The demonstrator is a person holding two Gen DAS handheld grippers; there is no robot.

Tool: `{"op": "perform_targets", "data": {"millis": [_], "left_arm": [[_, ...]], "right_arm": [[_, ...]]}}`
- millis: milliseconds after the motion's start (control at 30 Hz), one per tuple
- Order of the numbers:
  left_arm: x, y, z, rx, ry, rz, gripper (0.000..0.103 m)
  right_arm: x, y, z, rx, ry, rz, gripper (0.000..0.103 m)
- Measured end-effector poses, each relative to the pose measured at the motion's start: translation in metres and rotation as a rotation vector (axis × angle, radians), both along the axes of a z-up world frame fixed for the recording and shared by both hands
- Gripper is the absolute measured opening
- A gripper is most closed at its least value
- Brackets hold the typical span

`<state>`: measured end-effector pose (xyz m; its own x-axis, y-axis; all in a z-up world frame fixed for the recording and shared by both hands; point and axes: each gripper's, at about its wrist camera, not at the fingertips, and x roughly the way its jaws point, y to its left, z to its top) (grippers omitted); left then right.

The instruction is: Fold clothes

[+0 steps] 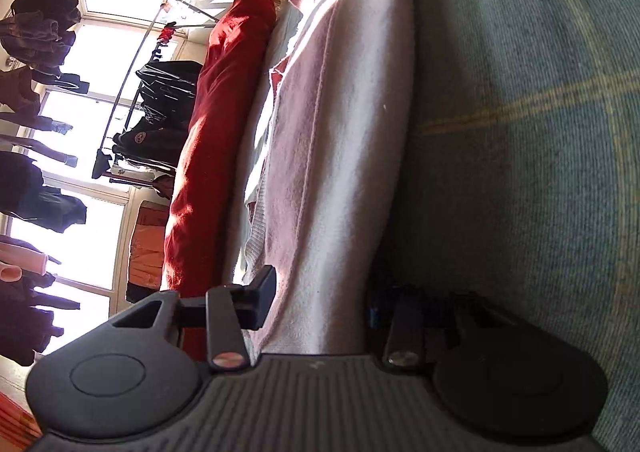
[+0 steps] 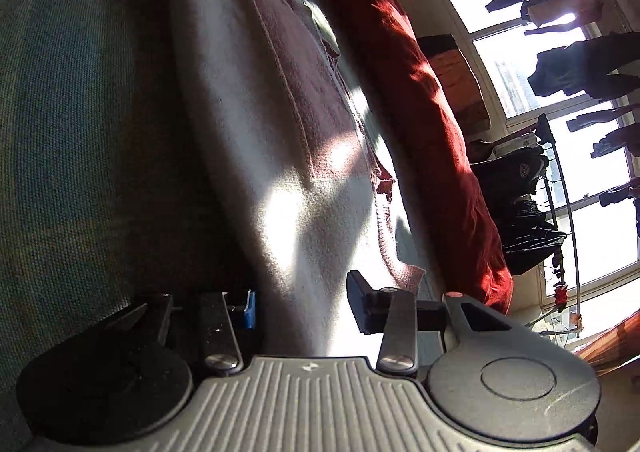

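A white knit garment (image 1: 344,156) with a pinkish sunlit panel lies stretched out on a green plaid bedcover (image 1: 540,132). My left gripper (image 1: 320,306) has the garment's near edge between its fingers. One finger (image 1: 262,298) is on the upper side and the other is in shadow against the cover. The fabric fills the gap and narrows there, so it is shut on the garment. In the right wrist view, the same garment (image 2: 280,180) runs away from my right gripper (image 2: 302,304). The blue pad (image 2: 250,310) and the opposite finger (image 2: 358,302) press on its edge.
A long red cushion or rolled blanket (image 1: 216,140) lies along the garment's far side and appears as the same red roll (image 2: 420,112) in the right view. Beyond it are bright windows (image 2: 560,64), dark clothes on hangers (image 1: 36,36), and a curved metal rack (image 2: 564,188).
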<state>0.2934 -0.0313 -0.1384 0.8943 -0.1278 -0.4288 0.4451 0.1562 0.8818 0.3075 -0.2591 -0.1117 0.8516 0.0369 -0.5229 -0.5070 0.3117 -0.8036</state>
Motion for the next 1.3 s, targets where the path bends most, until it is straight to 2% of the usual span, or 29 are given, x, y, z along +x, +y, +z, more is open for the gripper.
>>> {"op": "perform_targets", "data": {"millis": [67, 133, 167, 200, 300, 600, 833, 933, 1067, 1100, 1167, 1233, 1300], "left_arm": [[0.003, -0.004, -0.001, 0.011, -0.001, 0.001, 0.033], [0.006, -0.008, 0.000, 0.012, 0.012, -0.004, 0.025], [0.007, -0.009, 0.000, 0.011, 0.022, -0.007, 0.018], [0.006, -0.009, 0.000, 0.012, 0.027, -0.012, 0.011], [0.001, -0.005, 0.002, -0.005, 0.038, -0.022, 0.007], [-0.007, 0.000, 0.034, -0.084, 0.033, -0.007, 0.006], [-0.044, 0.000, 0.052, -0.079, 0.026, -0.037, 0.006], [-0.062, 0.004, 0.059, -0.079, 0.029, -0.030, 0.005], [-0.081, 0.011, 0.056, -0.046, 0.034, -0.016, 0.006], [-0.083, 0.012, 0.055, -0.038, 0.046, 0.000, 0.017], [-0.088, 0.017, 0.050, -0.036, 0.048, 0.015, 0.017], [-0.083, 0.019, 0.051, -0.059, 0.082, 0.037, 0.018], [-0.078, 0.021, 0.051, -0.082, 0.117, 0.059, 0.024]], "right_arm": [[0.002, 0.000, -0.002, 0.009, 0.006, -0.006, 0.040], [0.009, 0.004, 0.000, 0.019, 0.023, -0.010, 0.026], [0.010, 0.004, 0.002, 0.033, 0.038, -0.015, 0.015], [0.012, 0.004, 0.005, 0.047, 0.053, -0.021, 0.015], [0.014, 0.002, 0.014, 0.096, 0.100, -0.040, 0.012], [0.000, -0.002, 0.049, 0.141, 0.091, -0.047, 0.010], [-0.028, -0.006, 0.065, 0.133, 0.092, -0.047, 0.008], [-0.042, -0.004, 0.066, 0.129, 0.107, -0.042, 0.000], [-0.060, -0.001, 0.068, 0.124, 0.126, -0.034, 0.002], [-0.065, -0.001, 0.069, 0.123, 0.131, -0.032, 0.009], [-0.072, -0.001, 0.064, 0.114, 0.145, -0.033, 0.022], [-0.076, -0.001, 0.056, 0.098, 0.158, -0.032, 0.023], [-0.076, -0.001, 0.055, 0.109, 0.164, -0.035, 0.029]]}}
